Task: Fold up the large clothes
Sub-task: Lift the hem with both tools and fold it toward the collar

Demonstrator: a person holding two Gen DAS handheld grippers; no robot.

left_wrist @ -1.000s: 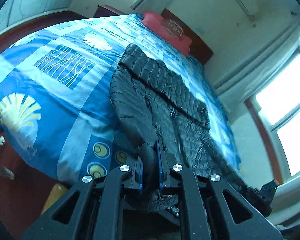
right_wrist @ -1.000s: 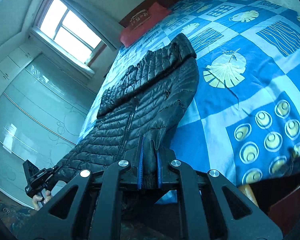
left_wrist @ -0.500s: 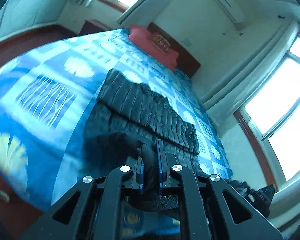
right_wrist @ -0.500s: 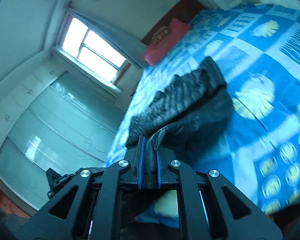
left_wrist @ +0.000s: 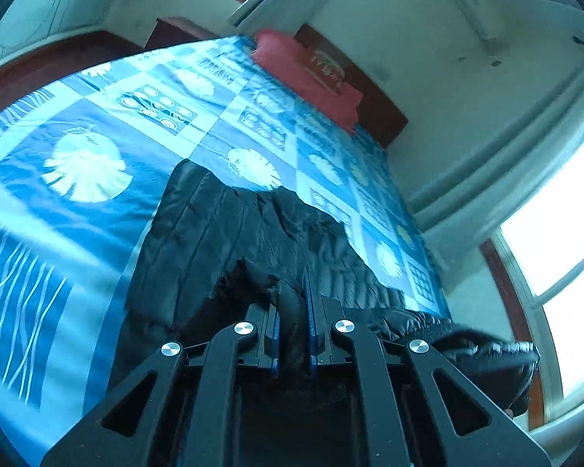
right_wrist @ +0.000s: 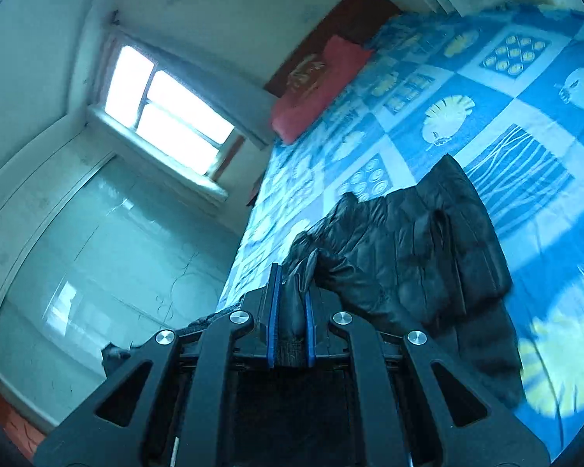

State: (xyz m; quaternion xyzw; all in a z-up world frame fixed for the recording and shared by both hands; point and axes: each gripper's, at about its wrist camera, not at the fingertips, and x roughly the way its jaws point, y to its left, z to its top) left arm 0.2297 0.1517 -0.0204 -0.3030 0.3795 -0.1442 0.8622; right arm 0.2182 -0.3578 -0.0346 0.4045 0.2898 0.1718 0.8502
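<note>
Item: one black quilted jacket (left_wrist: pixel 229 241), lying on the bed (left_wrist: pixel 78 210) toward its foot end, partly doubled over itself. The near edge is lifted off the bedspread and carried up toward the far part of the garment, which I judge to be a bottom-to-top fold in hand.

Tools: two.
- Left tool (left_wrist: pixel 292 323): narrow, blue pads clamped on a bunched fold of the jacket's edge.
- Right tool (right_wrist: pixel 291 307): narrow, likewise pinching a wad of the black fabric (right_wrist: pixel 401 241).
Each appears to hold a separate part of the same edge, so it should travel level and land square.

Also present: one red pillow (left_wrist: pixel 307 78) at the headboard end, well apart from the jacket; two windows (right_wrist: pixel 163 113), one on each side of the room.
</note>
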